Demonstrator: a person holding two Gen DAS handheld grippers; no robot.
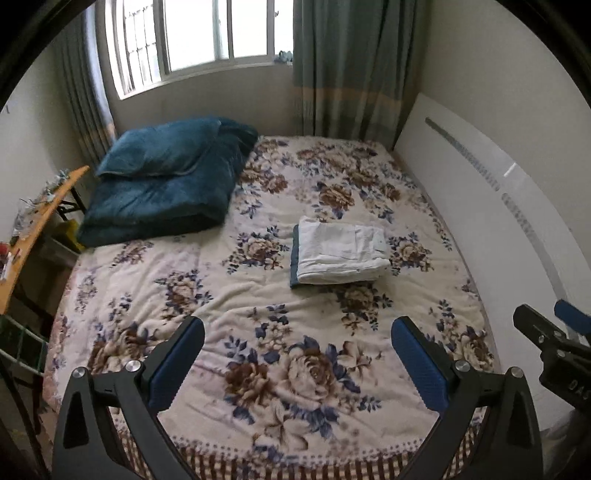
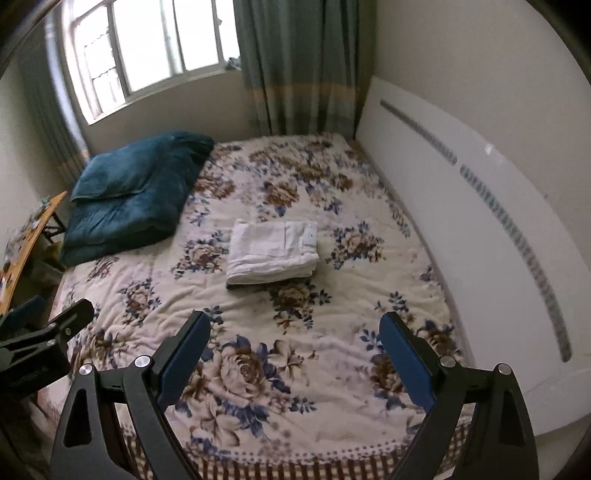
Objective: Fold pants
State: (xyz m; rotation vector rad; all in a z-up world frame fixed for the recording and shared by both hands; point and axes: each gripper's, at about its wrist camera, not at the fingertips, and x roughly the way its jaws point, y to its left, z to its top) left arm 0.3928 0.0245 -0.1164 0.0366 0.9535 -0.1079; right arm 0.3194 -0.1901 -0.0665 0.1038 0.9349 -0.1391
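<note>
Both grippers hang at the foot of the bed, and what a wide view they give: the left gripper (image 1: 297,354) has its blue-padded fingers (image 1: 177,363) spread far apart with nothing between them, and the right gripper (image 2: 295,349) is splayed just the same, empty over the blanket. Beneath them runs the floral blanket (image 1: 207,295), cream with brown and blue roses, rumpled into soft ridges near the front edge, where a checked border shows. Up the right side goes a white headboard panel (image 1: 480,206) with a patterned strip, leaning along the pale wall. At the far end, a bright window (image 1: 207,33) glows between grey-green curtains (image 1: 347,66) banded in tan. Far left on the bed sits a teal quilt (image 1: 162,184), folded thick and puffy, and beyond the bed's left edge a cluttered wooden table (image 1: 37,229) peeks in. Now the star of the show: the white pants (image 1: 341,254) lie out in the middle of the bed, well ahead of both grippers, already folded into a compact stacked rectangle, layered edges showing on the near side. From the left wrist view a dark blue strip shows along the stack's left edge; what it is cannot be told.
</note>
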